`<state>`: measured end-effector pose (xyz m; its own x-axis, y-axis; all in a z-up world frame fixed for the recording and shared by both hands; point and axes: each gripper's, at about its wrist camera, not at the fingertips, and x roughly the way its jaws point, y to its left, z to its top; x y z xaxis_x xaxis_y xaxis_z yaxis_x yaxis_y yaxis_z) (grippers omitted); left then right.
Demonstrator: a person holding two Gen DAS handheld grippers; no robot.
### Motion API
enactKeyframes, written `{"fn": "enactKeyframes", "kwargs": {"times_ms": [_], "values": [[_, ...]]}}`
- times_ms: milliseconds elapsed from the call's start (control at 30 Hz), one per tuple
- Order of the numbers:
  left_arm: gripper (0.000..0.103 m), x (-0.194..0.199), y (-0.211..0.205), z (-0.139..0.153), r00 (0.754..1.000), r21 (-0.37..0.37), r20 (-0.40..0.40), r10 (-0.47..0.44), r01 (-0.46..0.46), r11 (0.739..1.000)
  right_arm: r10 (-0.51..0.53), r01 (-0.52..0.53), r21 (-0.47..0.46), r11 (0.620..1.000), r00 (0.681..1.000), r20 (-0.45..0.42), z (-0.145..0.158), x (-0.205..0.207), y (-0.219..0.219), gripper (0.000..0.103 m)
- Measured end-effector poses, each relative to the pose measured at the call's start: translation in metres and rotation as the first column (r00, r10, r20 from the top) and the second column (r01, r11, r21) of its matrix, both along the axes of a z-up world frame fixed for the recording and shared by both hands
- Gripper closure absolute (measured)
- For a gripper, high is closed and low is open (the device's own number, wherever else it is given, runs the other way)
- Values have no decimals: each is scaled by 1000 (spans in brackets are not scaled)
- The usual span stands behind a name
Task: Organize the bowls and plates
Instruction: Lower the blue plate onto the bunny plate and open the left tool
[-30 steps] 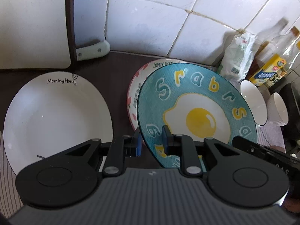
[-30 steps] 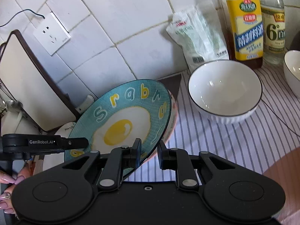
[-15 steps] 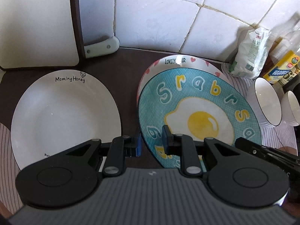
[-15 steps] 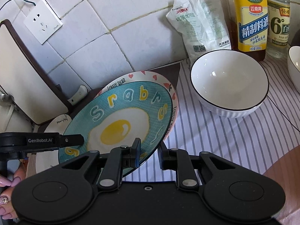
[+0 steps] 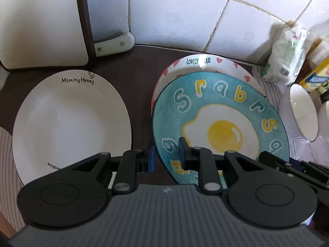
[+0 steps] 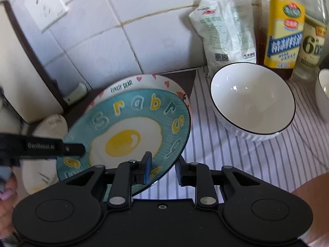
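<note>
A teal plate with a fried-egg picture (image 5: 220, 123) is held over a white plate with red hearts and "LOVELY BEAR" lettering (image 5: 205, 63). My left gripper (image 5: 166, 156) is shut on the teal plate's near-left rim. My right gripper (image 6: 163, 169) is shut on its near-right rim (image 6: 131, 131). The heart plate (image 6: 144, 82) shows behind it. A white "Morning Honey" plate (image 5: 70, 121) lies to the left. A white bowl with a dark rim (image 6: 253, 98) stands on the right.
A cutting board (image 5: 41, 20) leans on the tiled wall at back left. A plastic bag (image 6: 226, 26) and two bottles (image 6: 283, 33) stand at back right. A second bowl (image 6: 323, 92) is at the far right. A striped cloth (image 6: 257, 160) covers the right counter.
Both grippers have carried the teal plate lower and flatter over the heart plate. More of the heart plate's far rim now shows.
</note>
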<state>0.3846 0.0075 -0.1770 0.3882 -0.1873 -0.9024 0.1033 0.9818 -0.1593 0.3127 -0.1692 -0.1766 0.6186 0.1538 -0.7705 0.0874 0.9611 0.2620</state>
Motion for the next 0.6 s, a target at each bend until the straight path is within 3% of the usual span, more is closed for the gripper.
{"fn": "enactKeyframes", "kwargs": {"times_ms": [233, 467, 600], "values": [[83, 0, -4, -3, 1000, 44, 12, -2, 1, 999, 39, -36, -86, 996, 999, 35, -3, 0, 11, 64], [83, -5, -3, -1, 999, 42, 34, -21, 20, 999, 18, -15, -76, 997, 999, 34, -7, 4, 7, 63], [83, -11, -6, 7, 997, 69, 52, -53, 49, 996, 5, 0, -116, 993, 999, 42, -7, 2, 12, 63]]}}
